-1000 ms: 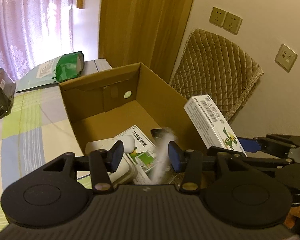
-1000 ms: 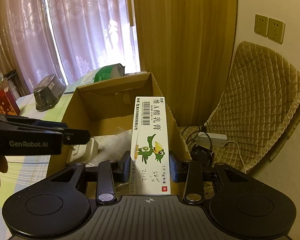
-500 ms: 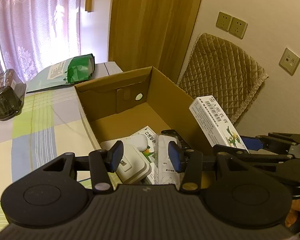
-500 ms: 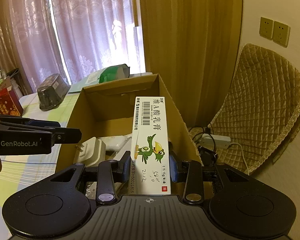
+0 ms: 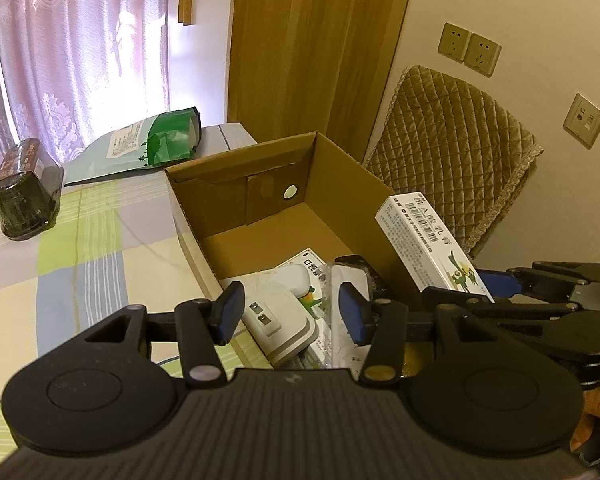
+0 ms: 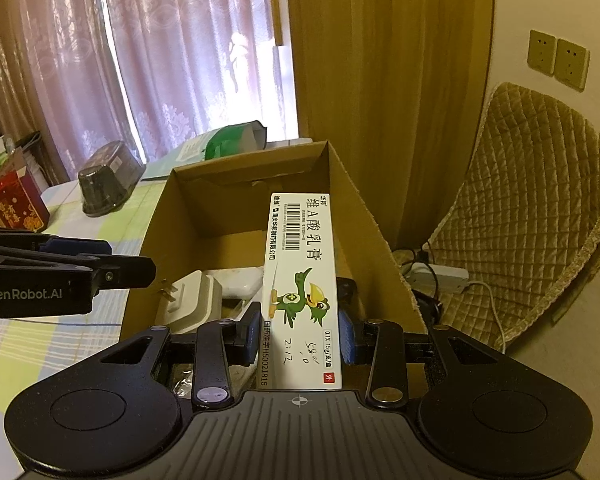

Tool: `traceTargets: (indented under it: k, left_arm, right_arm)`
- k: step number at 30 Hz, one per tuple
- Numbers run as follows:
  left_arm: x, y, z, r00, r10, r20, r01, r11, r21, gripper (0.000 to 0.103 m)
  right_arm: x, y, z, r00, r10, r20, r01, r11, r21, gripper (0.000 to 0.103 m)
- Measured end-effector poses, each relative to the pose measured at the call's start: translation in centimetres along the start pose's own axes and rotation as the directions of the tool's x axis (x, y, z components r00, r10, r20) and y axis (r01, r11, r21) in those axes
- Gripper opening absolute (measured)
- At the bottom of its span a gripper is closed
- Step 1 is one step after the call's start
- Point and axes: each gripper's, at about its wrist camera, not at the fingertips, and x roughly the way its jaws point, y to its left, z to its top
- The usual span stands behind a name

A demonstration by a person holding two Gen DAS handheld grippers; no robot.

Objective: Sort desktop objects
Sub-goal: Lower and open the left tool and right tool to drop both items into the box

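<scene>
My right gripper point(image 6: 299, 330) is shut on a long white ointment box point(image 6: 300, 280) with a green bird printed on it, held above the near end of an open cardboard box point(image 6: 340, 184). From the left wrist view the same ointment box point(image 5: 428, 240) hangs over the carton's right wall point(image 5: 352, 176). My left gripper point(image 5: 291, 312) is open with nothing between its fingers, above the carton's near left corner. Inside lie a white charger point(image 5: 278, 314), a white medicine packet point(image 5: 314, 264) and a clear-wrapped item point(image 5: 350, 280).
On the checked tablecloth point(image 5: 80, 248) stand a dark plastic tub point(image 5: 24, 192) and a green bag point(image 5: 156, 144) by the curtain. A red carton point(image 6: 14, 200) sits far left. A quilted chair point(image 6: 532, 184) and a power strip point(image 6: 436, 274) are to the right of the carton.
My left gripper has pulled back and up from the carton, and the clear-wrapped item that was between its fingers now lies inside. The right gripper still holds the ointment box.
</scene>
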Motion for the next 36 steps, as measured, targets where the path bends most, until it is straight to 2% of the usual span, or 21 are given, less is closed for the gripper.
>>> traceTargets:
  k: [4, 8, 28, 31, 34, 36]
  left_arm:
    - [-0.1, 0.3, -0.1, 1.0, 0.007, -0.001, -0.007, 1.0, -0.001, 0.052]
    - [-0.2, 0.6, -0.1, 1.0, 0.016, 0.002, -0.016, 1.0, 0.002, 0.06]
    - [-0.5, 1.7, -0.4, 0.999, 0.034, 0.008, -0.034, 0.999, 0.004, 0.071]
    - [-0.6, 1.7, -0.5, 0.999, 0.041, 0.015, -0.041, 0.999, 0.006, 0.078]
    - [-0.7, 1.8, -0.6, 0.999, 0.041, 0.016, -0.041, 0.999, 0.006, 0.082]
    - [-0.8, 1.8, -0.6, 0.999, 0.045, 0.022, -0.045, 0.999, 0.01, 0.086]
  right_arm:
    - [0.3, 0.3, 0.1, 1.0, 0.002, -0.005, -0.002, 1.0, -0.002, 0.037]
    - [0.6, 0.4, 0.2, 1.0, 0.004, -0.008, -0.004, 1.0, -0.002, 0.037]
    - [1.7, 1.1, 0.5, 1.0, 0.019, -0.021, -0.019, 1.0, 0.009, 0.038]
    - [1.9, 1.0, 0.4, 1.0, 0.011, -0.026, -0.01, 1.0, 0.015, 0.038]
    - [1.6, 0.8, 0.2, 1.0, -0.001, -0.01, 0.001, 0.999, 0.033, 0.094]
    - [1.3, 0.9, 0.1, 1.0, -0.002, -0.002, 0.002, 1.0, 0.029, 0.093]
